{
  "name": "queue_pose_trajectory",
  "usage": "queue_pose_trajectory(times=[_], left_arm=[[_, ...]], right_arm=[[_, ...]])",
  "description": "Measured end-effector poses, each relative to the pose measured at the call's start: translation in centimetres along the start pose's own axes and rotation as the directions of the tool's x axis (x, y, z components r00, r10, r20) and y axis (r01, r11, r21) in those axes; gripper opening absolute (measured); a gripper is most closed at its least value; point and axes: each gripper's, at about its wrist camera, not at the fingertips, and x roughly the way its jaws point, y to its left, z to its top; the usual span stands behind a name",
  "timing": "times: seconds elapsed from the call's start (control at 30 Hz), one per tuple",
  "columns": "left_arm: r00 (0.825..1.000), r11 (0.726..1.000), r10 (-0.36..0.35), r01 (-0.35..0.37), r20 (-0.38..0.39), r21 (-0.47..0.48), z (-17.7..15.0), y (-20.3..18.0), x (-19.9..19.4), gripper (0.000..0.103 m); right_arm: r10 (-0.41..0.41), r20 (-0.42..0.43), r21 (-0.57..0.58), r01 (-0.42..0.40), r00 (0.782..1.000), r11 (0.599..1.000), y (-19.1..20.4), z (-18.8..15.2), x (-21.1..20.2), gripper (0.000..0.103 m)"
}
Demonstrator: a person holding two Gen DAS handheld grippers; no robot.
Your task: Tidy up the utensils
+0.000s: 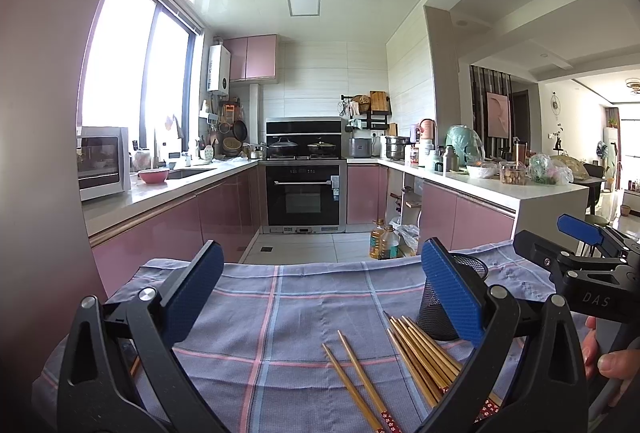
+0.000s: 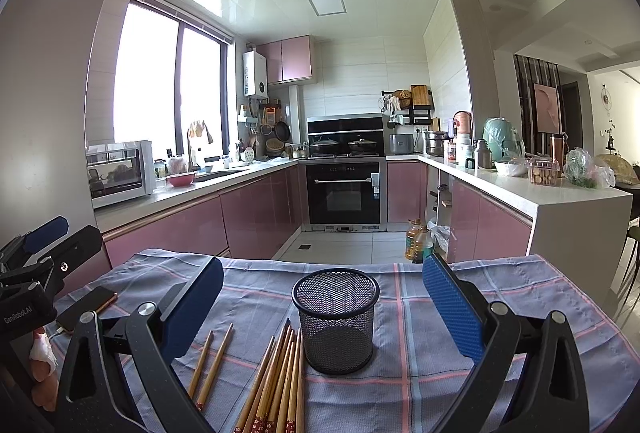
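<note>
- Left wrist view: the left gripper (image 1: 320,293) hangs over the desk (image 1: 280,297), which wears a blue-grey checked cloth with pink lines. Its blue-padded fingers (image 1: 192,293) are spread wide with nothing between them.
- A loose pair of brown bamboo chopsticks with red flowered ends (image 1: 356,381) lies flat towards the near edge of the desk, right of the middle.
- Just to the right of that pair lies a bigger bundle of the same bamboo chopsticks (image 1: 420,357), its tips close to the foot of the black wire-mesh cup (image 1: 440,313). That cup is half hidden behind the gripper's right-hand finger.
- The right gripper (image 1: 576,253) shows at the right edge of this view, above the desk.
- Right wrist view: the right gripper (image 2: 324,297) points squarely at the mesh cup (image 2: 335,325), which stands upright around the middle of the desk (image 2: 500,289). Its fingers (image 2: 448,309) are fully apart and carry nothing.
- The cup looks empty from here. The bundle (image 2: 280,381) lies just left of it, the pair (image 2: 210,365) further left.
- A dark phone with a gold edge (image 2: 86,307) rests near the left edge.
- My judgement: nothing is sorted yet. All the chopsticks I can see still lie on the cloth, so every one remains to be lifted and stood in the cup.
</note>
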Motion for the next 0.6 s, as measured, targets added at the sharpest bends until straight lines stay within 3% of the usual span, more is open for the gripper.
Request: queue_pose_trajectory(times=[0.6], left_arm=[[1.000,1.000,0.000,0.000,-0.001,0.000,-0.04,-0.14,-0.03,0.097]], right_arm=[[-0.004,0.003,0.001,0.004,1.000,1.000,-0.14,-0.03,-0.20,0.097]])
